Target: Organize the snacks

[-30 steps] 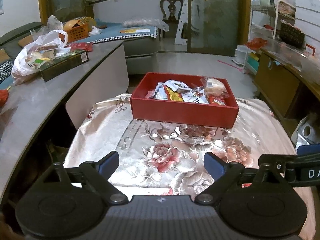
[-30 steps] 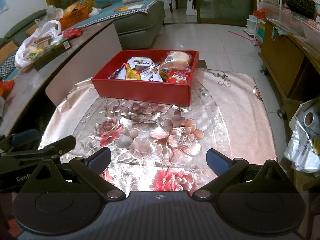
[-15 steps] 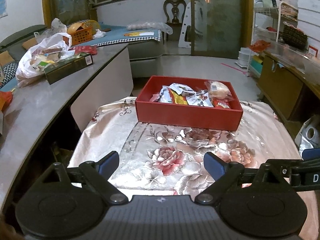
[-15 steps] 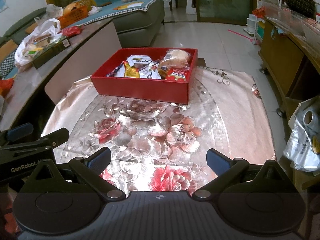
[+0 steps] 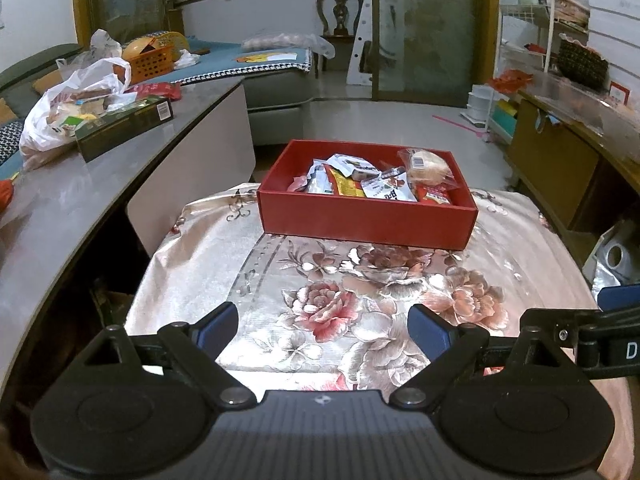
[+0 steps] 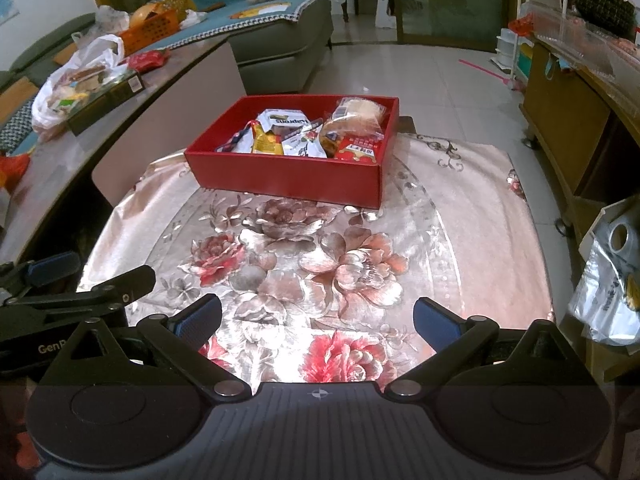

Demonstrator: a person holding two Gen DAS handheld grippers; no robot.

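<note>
A red box (image 5: 366, 222) (image 6: 288, 178) stands at the far side of the table with the floral cloth (image 5: 328, 292) (image 6: 304, 248). Several snack packets (image 5: 360, 182) (image 6: 288, 132) lie piled inside it, with a wrapped bun (image 5: 426, 164) (image 6: 356, 116) at the right end. My left gripper (image 5: 322, 326) hangs open over the near edge of the cloth, nothing between its fingers. My right gripper (image 6: 316, 318) is open too and holds nothing. Each gripper shows at the edge of the other's view.
A grey curved counter (image 5: 80, 184) runs along the left, carrying a white plastic bag (image 5: 68, 108) of goods and a dark green carton (image 5: 124, 128). A wooden cabinet (image 5: 560, 168) stands on the right, with a plastic bag (image 6: 612, 288) beside the table. A sofa (image 6: 276, 40) is behind.
Both views have tilted up slightly, so the red box now sits lower in the frames. The jaws of both grippers stand as wide as before.
</note>
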